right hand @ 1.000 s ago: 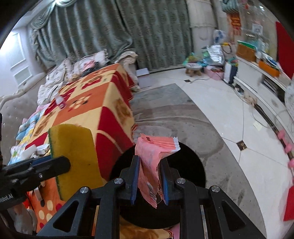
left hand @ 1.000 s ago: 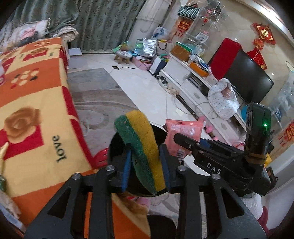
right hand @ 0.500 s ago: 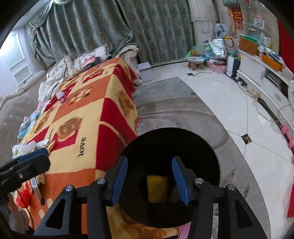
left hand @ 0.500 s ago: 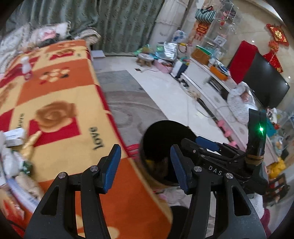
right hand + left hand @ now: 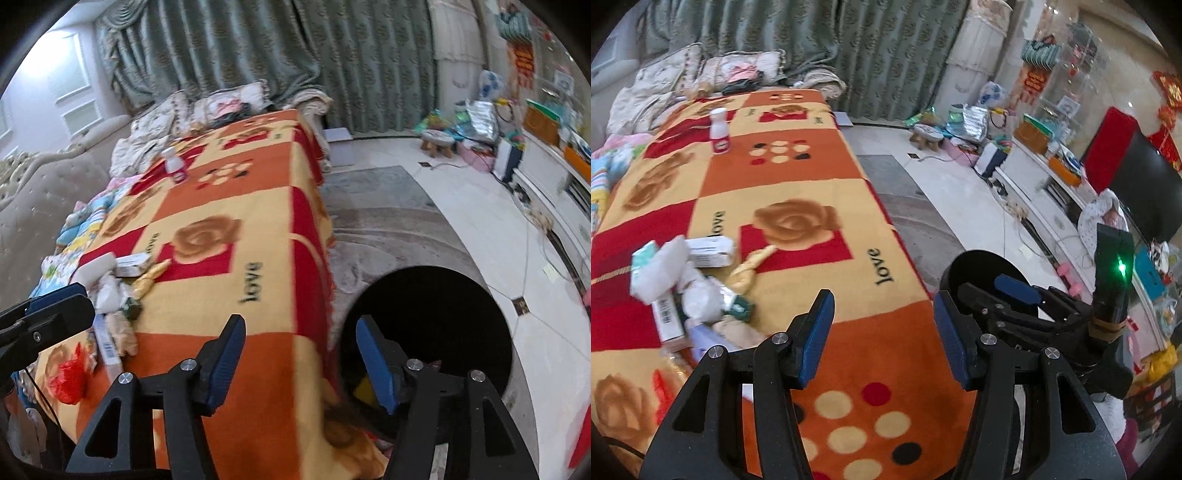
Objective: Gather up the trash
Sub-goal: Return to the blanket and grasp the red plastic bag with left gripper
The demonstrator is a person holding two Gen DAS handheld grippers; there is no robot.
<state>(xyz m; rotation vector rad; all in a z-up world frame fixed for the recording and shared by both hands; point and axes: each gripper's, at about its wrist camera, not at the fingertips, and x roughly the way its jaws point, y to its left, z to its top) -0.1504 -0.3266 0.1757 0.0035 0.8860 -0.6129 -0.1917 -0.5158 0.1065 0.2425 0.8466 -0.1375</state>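
Observation:
A black bin (image 5: 982, 266) (image 5: 436, 314) stands on the floor against the table's right edge. Deep inside it a yellow sponge (image 5: 364, 386) shows. My left gripper (image 5: 883, 300) is open and empty above the orange blanket (image 5: 798, 177). My right gripper (image 5: 301, 323) has its jaws opening with nothing between them, over the table's edge beside the bin. A pile of trash (image 5: 690, 291) (image 5: 110, 291) with boxes, tissues and wrappers lies on the blanket to the left of both grippers. A red wrapper (image 5: 68, 373) lies nearer the front.
A white bottle (image 5: 719, 131) (image 5: 174, 164) stands far back on the blanket. A sofa with cushions (image 5: 44, 192) runs along the left. A grey rug (image 5: 388, 221), tiled floor, a TV stand (image 5: 1045, 184) and clutter lie to the right.
The left gripper let go of the sponge and the right let go of the pink wrapper over the bin. Both opened and swung left toward the table.

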